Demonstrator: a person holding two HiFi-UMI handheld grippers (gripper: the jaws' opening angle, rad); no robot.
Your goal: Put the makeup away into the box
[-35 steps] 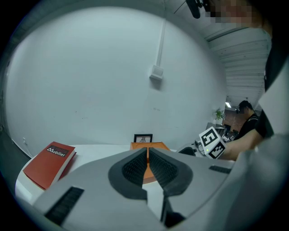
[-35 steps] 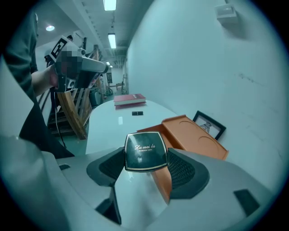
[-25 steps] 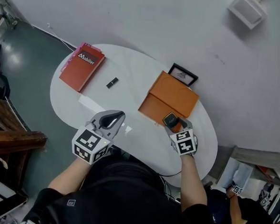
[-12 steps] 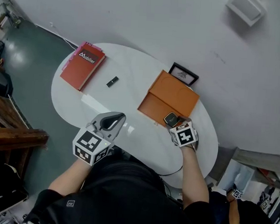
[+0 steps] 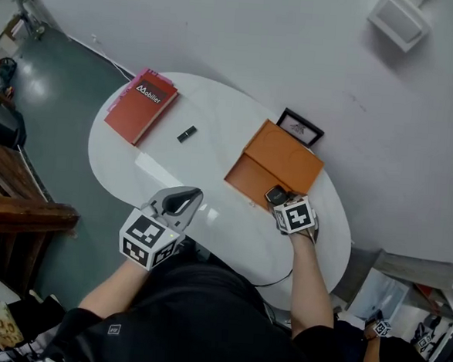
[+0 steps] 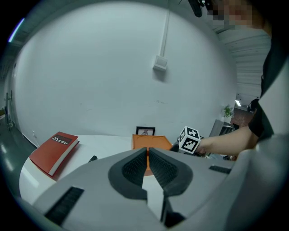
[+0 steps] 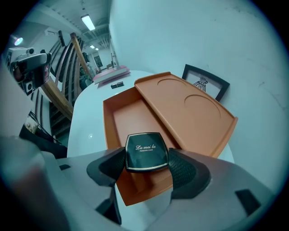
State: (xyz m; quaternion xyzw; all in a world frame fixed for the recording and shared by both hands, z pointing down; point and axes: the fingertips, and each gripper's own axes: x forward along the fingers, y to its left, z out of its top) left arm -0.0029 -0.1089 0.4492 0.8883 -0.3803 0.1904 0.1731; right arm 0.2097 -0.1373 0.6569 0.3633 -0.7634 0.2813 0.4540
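My right gripper is shut on a black square powder compact and holds it over the near end of the open orange box. In the head view the compact sits at the box's right corner, ahead of the right gripper. The box's lid lies flat beside it. My left gripper hangs over the table's front edge, jaws shut and empty. A small black makeup stick lies on the white table to the left of the box.
A red book lies at the table's far left end. A small black picture frame stands behind the lid against the wall. Wooden stairs stand to the left of the table.
My right gripper has sunk a little with the compact, closer over the box. The left gripper has stayed put.
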